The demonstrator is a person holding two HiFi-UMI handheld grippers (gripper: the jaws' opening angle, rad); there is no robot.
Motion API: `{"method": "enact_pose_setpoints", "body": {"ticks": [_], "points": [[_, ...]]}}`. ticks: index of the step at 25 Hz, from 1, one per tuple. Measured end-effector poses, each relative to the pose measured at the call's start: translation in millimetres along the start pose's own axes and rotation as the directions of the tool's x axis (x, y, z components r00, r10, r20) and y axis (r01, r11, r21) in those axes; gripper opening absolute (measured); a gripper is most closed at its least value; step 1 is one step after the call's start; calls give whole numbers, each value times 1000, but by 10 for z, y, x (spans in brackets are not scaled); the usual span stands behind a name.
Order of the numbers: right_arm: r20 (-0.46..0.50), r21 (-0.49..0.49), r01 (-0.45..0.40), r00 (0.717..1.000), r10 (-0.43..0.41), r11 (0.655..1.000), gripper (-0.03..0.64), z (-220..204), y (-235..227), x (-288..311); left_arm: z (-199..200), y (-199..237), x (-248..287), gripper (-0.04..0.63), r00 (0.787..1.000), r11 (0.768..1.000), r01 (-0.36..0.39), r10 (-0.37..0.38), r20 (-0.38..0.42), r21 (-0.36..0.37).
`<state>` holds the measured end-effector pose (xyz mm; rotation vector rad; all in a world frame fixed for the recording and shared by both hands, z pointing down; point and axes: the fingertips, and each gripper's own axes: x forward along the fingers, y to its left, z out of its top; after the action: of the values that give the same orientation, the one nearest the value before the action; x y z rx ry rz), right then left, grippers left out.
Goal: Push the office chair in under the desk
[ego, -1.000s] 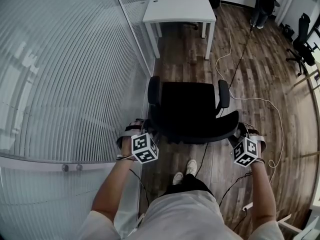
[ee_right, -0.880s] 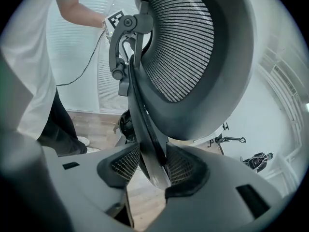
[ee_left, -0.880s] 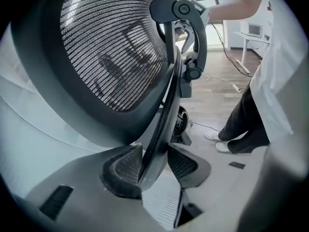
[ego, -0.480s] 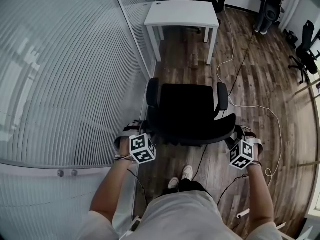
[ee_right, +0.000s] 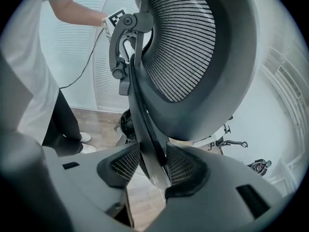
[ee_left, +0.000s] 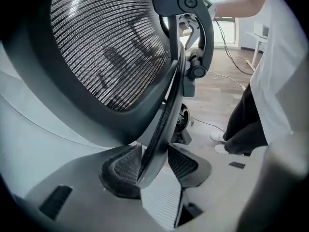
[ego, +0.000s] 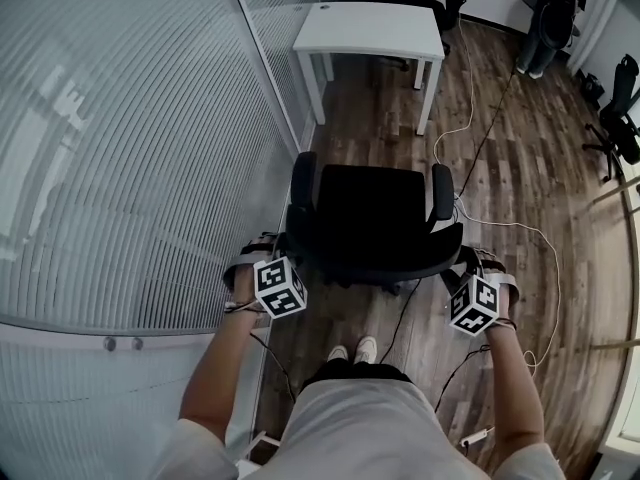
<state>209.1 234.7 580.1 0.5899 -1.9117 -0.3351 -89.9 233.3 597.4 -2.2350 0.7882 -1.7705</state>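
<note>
The black office chair (ego: 370, 218) stands on the wood floor, facing the white desk (ego: 370, 23) further up the head view, with open floor between them. My left gripper (ego: 275, 268) holds the left edge of the mesh backrest (ee_left: 111, 52); the backrest's rim (ee_left: 157, 144) is clamped between its pads. My right gripper (ego: 468, 276) holds the backrest's right edge the same way, with the rim (ee_right: 147, 149) pressed between its pads (ee_right: 181, 166). The chair's armrests (ego: 441, 190) point toward the desk.
A ribbed glass partition (ego: 130, 148) runs close along the chair's left side. A white cable (ego: 520, 223) snakes over the floor at the right. Other office chairs (ego: 620, 108) stand at the far right. The person's feet (ego: 350, 351) are just behind the chair.
The chair and both grippers have moved forward toward the desk, and the person has stepped after them. Both grips stay the same.
</note>
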Motion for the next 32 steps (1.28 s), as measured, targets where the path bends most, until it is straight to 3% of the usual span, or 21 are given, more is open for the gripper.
{"method": "enact_pose_setpoints", "body": {"ticks": [15,32], "points": [[31,-22,-2,1000,3,1000,186,-11,-201,95,59,142,89,179,1000,1000,-4,4,-13,-28],[34,-1,6,999,-6,1000,187,64,-649,394,113,623,347,183,1000,1000,-12,12,-5,-27]]}}
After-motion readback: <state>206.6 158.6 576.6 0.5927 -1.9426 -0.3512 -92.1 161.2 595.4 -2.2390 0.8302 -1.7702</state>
